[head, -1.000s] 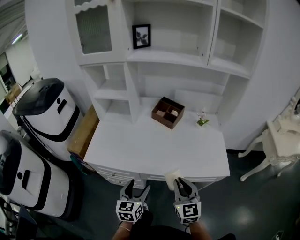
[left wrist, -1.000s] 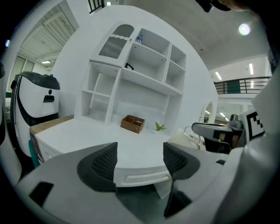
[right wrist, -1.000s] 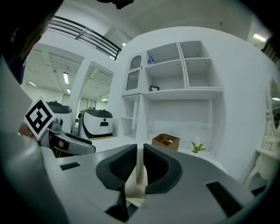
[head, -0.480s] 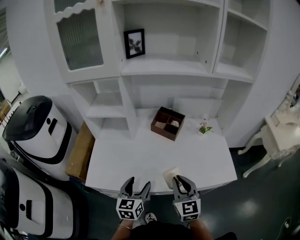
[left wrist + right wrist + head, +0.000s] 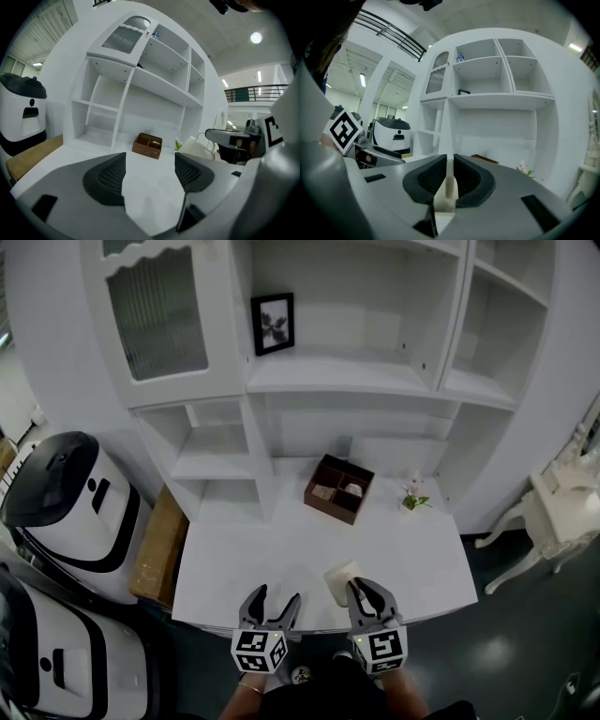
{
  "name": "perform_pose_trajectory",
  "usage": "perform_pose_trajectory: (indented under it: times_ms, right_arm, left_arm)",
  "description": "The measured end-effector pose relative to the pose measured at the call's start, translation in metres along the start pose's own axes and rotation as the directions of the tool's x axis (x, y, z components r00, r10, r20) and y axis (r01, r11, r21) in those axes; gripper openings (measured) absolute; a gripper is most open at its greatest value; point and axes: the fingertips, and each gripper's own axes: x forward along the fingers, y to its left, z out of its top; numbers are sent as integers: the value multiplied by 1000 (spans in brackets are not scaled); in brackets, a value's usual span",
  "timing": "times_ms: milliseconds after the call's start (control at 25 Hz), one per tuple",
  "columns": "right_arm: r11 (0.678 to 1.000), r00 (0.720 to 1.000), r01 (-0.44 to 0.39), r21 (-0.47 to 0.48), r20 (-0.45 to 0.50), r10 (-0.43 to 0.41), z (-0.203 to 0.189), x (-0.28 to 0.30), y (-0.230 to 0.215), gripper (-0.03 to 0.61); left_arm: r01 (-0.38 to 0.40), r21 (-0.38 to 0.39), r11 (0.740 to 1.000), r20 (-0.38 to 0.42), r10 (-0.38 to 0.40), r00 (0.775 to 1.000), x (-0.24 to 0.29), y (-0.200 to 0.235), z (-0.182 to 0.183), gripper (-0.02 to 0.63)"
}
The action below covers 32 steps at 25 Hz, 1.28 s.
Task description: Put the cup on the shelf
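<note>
Right hand-held gripper [image 5: 449, 174] pinches the small cream cup [image 5: 339, 577] by its rim to carry it to the white shelf [image 5: 347, 379]; left hand-held gripper [image 5: 149, 172] hangs spread, empty

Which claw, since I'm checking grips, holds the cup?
The right claw: its jaws pinch the cream cup by its wall, while the left claw stands open and empty.

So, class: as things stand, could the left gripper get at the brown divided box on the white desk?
Probably yes. The left gripper is open and empty, and bare desktop lies between it and the brown divided box; the cup, in the right gripper, is aside.
</note>
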Motion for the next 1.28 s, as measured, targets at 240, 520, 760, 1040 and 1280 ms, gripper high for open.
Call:
perform_pose_trajectory:
  times_ms: [240,520,760,1040,1280]
  right_arm:
    - [999,984,-23,-46,178,31,75,36,-32,58]
    - [992,918,-51,-118,384,93,184,65,-66,58]
    - [985,855,-57,-163,501,132,247,71,-78,57]
    - [989,764,-42,-141,634,123,320,78,-91,57]
    - [993,698,-27,-111,710,99,369,88,-104,57]
  left_arm:
    - [-49,-20,999,31,49,998,15,11,23,308]
    - [-67,-17,998,72,68,995,43,6,69,308]
    - [-31,-11,999,114,32,993,64,-7,111,310]
    - [-32,-14,999,163,34,986,64,-9,133,308]
    - [-81,-31,996,158,85,984,54,8,131,308]
